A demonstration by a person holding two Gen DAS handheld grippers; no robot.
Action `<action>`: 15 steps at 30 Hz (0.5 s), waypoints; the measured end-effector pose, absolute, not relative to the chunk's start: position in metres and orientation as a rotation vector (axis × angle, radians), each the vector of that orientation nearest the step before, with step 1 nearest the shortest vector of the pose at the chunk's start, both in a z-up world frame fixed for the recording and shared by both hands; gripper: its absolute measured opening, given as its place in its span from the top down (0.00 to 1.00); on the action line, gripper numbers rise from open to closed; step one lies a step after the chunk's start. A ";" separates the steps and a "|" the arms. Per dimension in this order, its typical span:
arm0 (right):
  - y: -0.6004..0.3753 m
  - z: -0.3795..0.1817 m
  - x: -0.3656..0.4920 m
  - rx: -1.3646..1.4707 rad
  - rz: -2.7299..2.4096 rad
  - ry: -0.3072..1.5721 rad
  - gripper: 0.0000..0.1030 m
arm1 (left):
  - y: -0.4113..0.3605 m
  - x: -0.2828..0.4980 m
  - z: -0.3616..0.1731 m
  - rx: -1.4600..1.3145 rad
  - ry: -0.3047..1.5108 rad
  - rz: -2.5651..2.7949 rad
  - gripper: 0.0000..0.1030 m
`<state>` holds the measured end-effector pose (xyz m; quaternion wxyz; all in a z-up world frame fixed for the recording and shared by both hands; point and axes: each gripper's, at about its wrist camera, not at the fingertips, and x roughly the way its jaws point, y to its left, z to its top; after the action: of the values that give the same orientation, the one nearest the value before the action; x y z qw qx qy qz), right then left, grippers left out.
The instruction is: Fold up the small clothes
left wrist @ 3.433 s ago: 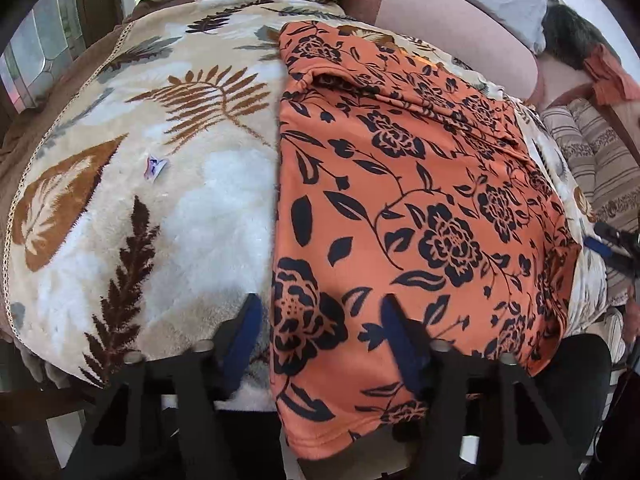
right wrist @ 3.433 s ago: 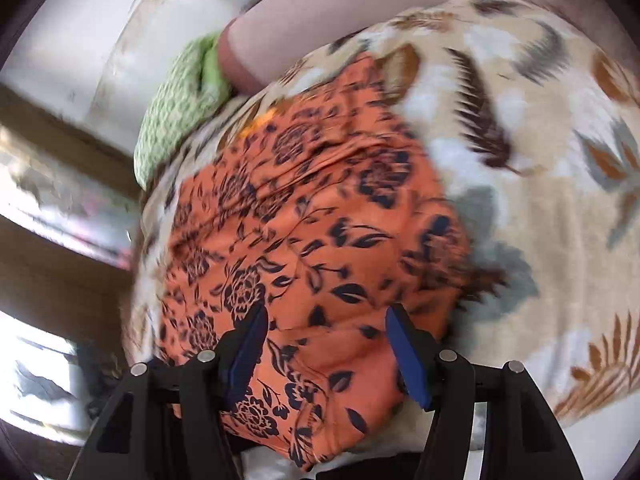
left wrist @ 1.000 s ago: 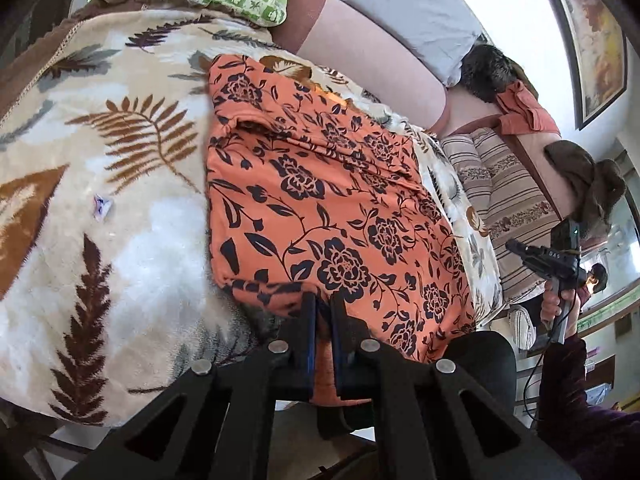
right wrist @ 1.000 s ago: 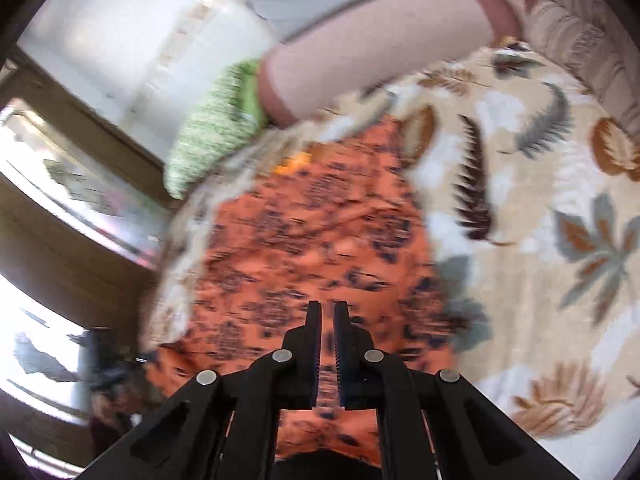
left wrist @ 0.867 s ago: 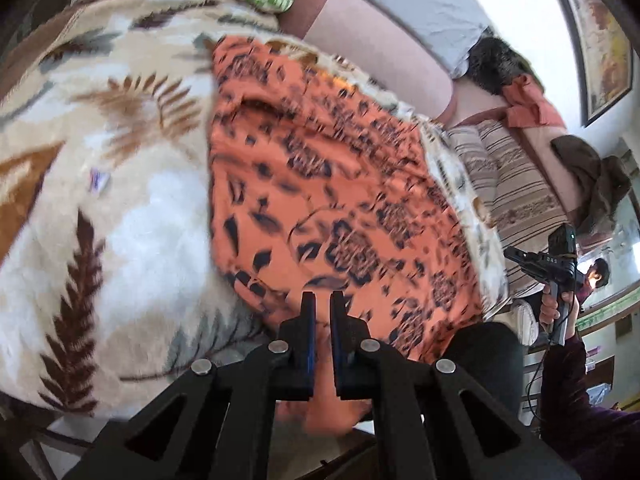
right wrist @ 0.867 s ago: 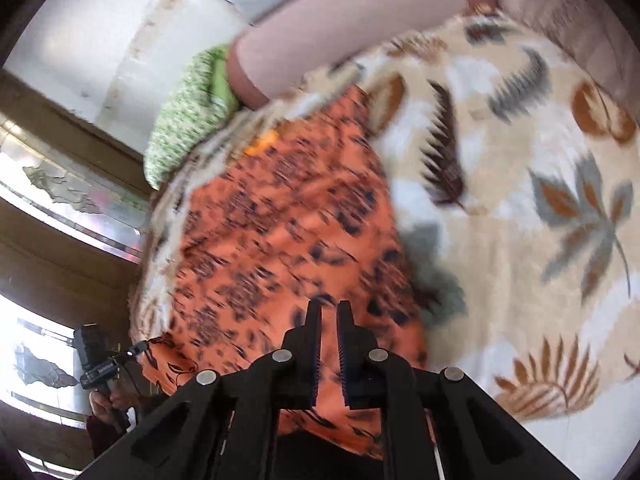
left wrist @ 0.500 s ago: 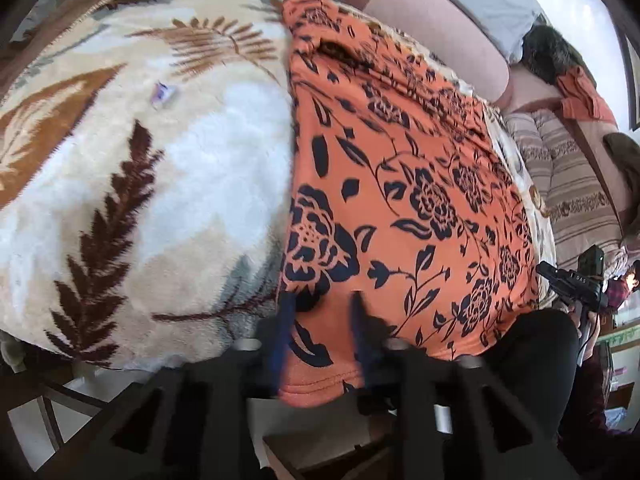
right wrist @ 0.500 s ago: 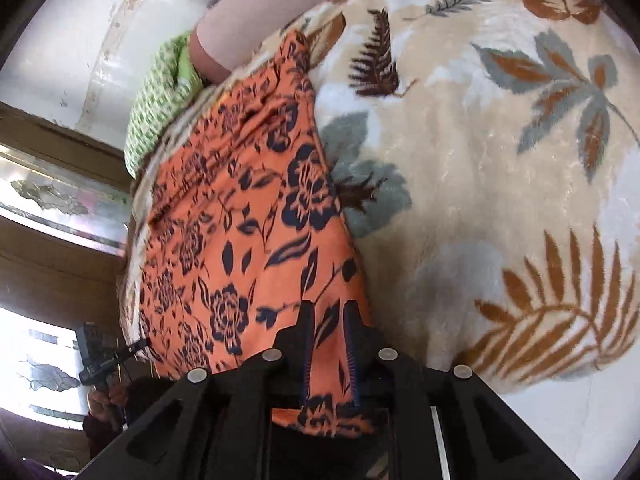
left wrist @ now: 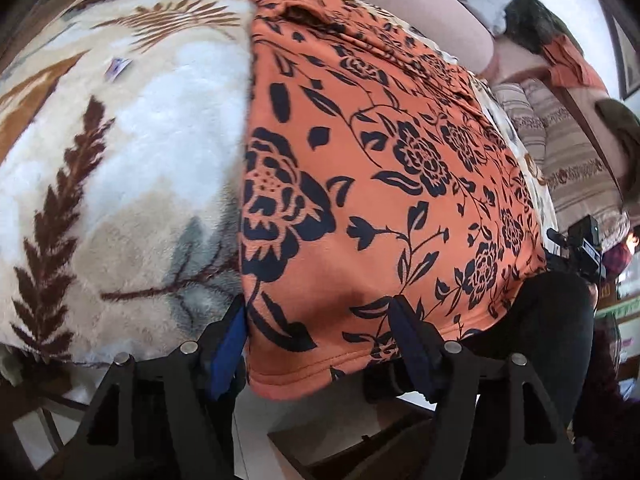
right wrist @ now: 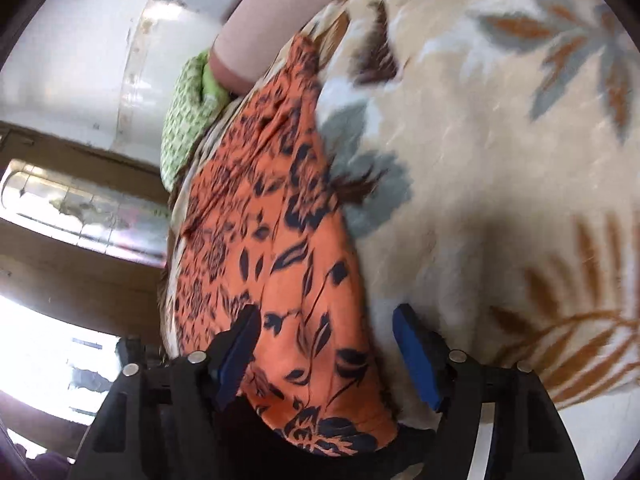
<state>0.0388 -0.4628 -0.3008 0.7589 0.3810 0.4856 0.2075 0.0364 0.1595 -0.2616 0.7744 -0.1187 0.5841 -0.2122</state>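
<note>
An orange garment with a dark floral print lies spread flat on a leaf-patterned plush blanket that covers the bed, its near hem hanging just over the bed's edge. The left gripper has just been opening its jaws, which now stand released astride the hem's near corner, the blue pads clear of the cloth. The right gripper has likewise just let go, its jaws spread over the garment's other near edge where cloth meets blanket.

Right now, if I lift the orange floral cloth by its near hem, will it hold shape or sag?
Likely sag: the orange cloth drapes limply over the bed edge. Probably light, since it looks thin. It may cling to the fuzzy blanket rather than slide.
</note>
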 end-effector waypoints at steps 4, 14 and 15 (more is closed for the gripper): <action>-0.446 -0.310 0.039 0.816 0.493 1.096 0.66 | 0.156 0.035 -0.263 -0.246 1.274 -0.500 0.71; -0.417 -0.302 0.033 0.695 0.459 1.174 0.70 | 0.155 0.040 -0.266 -0.273 1.287 -0.498 0.51; -0.415 -0.301 0.034 0.681 0.454 1.175 0.70 | 0.154 0.040 -0.266 -0.265 1.285 -0.491 0.51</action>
<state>0.0344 -0.4150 -0.3012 0.7546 0.3121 0.5384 0.2082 0.0395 0.1539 -0.2664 0.7644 -0.1220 0.5913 -0.2261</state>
